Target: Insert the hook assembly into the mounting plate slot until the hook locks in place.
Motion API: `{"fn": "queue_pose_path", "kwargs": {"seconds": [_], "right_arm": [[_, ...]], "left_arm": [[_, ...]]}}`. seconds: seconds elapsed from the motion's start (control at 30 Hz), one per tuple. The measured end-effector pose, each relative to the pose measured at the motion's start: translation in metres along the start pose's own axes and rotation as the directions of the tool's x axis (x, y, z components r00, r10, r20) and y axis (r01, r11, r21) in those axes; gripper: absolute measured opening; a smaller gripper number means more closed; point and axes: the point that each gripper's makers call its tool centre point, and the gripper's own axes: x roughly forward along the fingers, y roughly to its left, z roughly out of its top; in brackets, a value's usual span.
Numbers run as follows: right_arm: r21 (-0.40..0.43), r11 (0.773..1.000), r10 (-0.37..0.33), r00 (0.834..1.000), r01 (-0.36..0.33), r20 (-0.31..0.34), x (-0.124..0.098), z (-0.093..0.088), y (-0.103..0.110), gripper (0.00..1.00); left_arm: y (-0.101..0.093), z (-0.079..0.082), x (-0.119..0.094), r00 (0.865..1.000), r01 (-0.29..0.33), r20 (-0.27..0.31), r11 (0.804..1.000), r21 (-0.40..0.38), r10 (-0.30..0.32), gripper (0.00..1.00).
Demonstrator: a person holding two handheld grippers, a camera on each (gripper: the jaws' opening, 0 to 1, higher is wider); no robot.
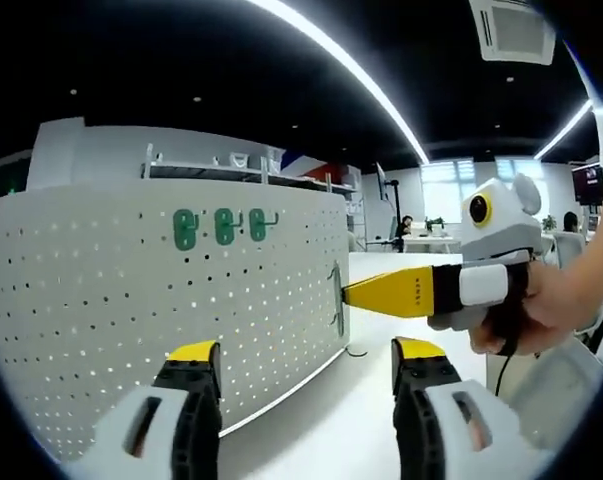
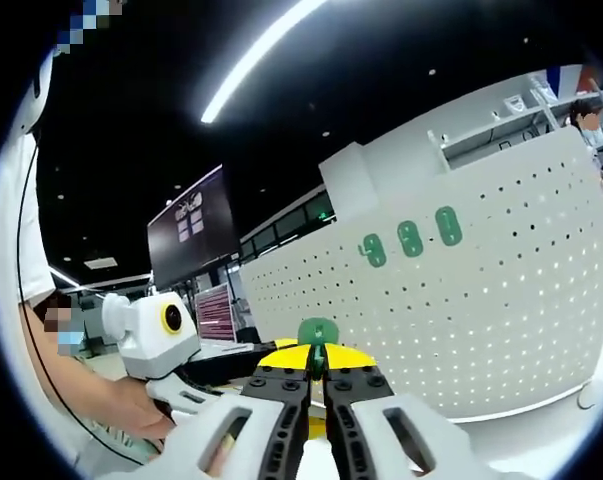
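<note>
Gripper on the right [image 2: 317, 378], with its black ribbed jaws pressed together, pinches a small green hook assembly [image 2: 318, 332] by its lower edge, so the rounded plastic plate stands up above the yellow fingertips and its back is free to meet the board. In the left gripper view the same gripper [image 1: 347, 291] shows from the side, its yellow tips touching the near edge of the white pegboard [image 1: 131, 290], where a slim dark hook shape sits against the panel; whether it is seated in a slot cannot be told. That approach looks chosen to push the piece straight into the perforated face. The left gripper [image 1: 306, 368] hangs spread and empty just in front of the board, near the white bench [image 1: 361, 400], probably kept back so the work stays in sight. The pegboard is matt white sheet, seemingly metal, punched with regular rows of small round holes and standing upright on the bench. Three green hooks [image 1: 224, 227], glossy and oval, are already mounted in a row high on it.
</note>
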Motion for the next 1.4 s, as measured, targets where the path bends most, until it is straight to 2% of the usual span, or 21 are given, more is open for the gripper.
{"fn": "queue_pose_path", "kwargs": {"seconds": [0.2,0.33,0.37,0.43,0.57,0.63,0.93,1.1,1.4], "right_arm": [[0.001,1.0,-0.002,1.0,0.002,-0.006,0.0,-0.001,-0.001,0.01],[-0.051,0.998,-0.037,0.999,0.036,-0.005,-0.002,0.004,-0.008,0.01],[-0.123,0.989,-0.085,0.996,0.082,-0.018,-0.005,0.005,-0.017,0.01],[-0.208,0.969,-0.145,0.989,0.134,-0.036,-0.008,0.006,-0.025,0.01],[-0.288,0.935,-0.229,0.973,0.208,-0.042,-0.014,0.008,-0.037,0.01],[-0.293,0.929,-0.249,0.968,0.227,-0.037,-0.015,0.009,-0.04,0.01],[-0.283,0.929,-0.255,0.966,0.237,-0.028,-0.013,0.015,-0.046,0.01],[-0.258,0.927,-0.287,0.958,0.272,-0.025,-0.01,0.022,-0.063,0.01],[-0.247,0.91,-0.341,0.94,0.333,0.01,-0.003,0.042,-0.085,0.01]], "left_arm": [[0.001,0.0,0.0,1.0,-0.006,-0.001,1.0,0.003,0.006,0.71],[0.002,0.0,-0.001,1.0,-0.01,0.002,1.0,0.003,0.01,0.71],[0.002,0.0,-0.001,1.0,-0.011,-0.002,1.0,0.0,0.011,0.71],[0.002,0.0,-0.001,1.0,-0.006,0.004,1.0,-0.012,0.006,0.71],[0.001,0.0,-0.001,1.0,-0.003,0.004,1.0,-0.014,0.003,0.71],[0.0,0.0,-0.001,1.0,-0.004,0.007,1.0,-0.011,0.004,0.71],[0.003,0.002,-0.002,1.0,-0.016,0.014,1.0,-0.019,0.016,0.7],[0.009,0.002,-0.008,0.999,-0.036,0.019,0.999,-0.034,0.037,0.7],[0.017,-0.002,-0.017,0.998,-0.053,0.012,0.997,-0.049,0.054,0.69]]}}
